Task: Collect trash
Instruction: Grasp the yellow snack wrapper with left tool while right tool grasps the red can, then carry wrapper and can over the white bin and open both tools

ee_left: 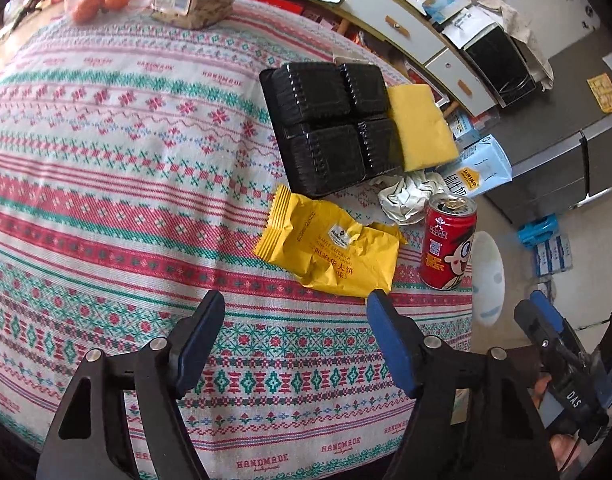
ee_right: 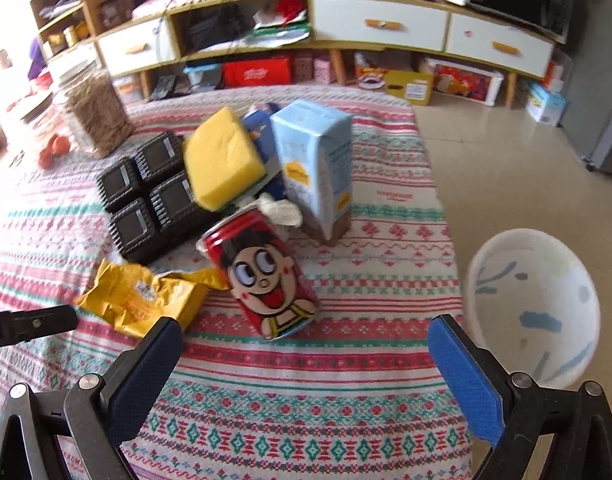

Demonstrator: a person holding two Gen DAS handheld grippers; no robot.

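Observation:
A red drink can (ee_left: 448, 242) (ee_right: 261, 276) stands upright near the table's right edge. A torn yellow snack wrapper (ee_left: 332, 248) (ee_right: 141, 296) lies left of it. Behind them are a black plastic tray (ee_left: 330, 126) (ee_right: 145, 196), a yellow sponge (ee_left: 420, 126) (ee_right: 221, 160), a crumpled white tissue (ee_left: 410, 196) (ee_right: 279, 210) and a light blue carton (ee_left: 480, 172) (ee_right: 318, 168). My left gripper (ee_left: 295, 316) is open and empty, just short of the wrapper. My right gripper (ee_right: 306, 344) is open and empty, just in front of the can; it also shows in the left wrist view (ee_left: 542, 312).
A white bin with blue marks (ee_right: 534, 304) (ee_left: 488, 276) stands on the floor beside the table's right edge. A clear jar (ee_right: 97, 112) and orange fruit (ee_left: 95, 0) sit at the far side of the patterned tablecloth (ee_left: 105, 160). A low cabinet (ee_right: 378, 24) lines the wall.

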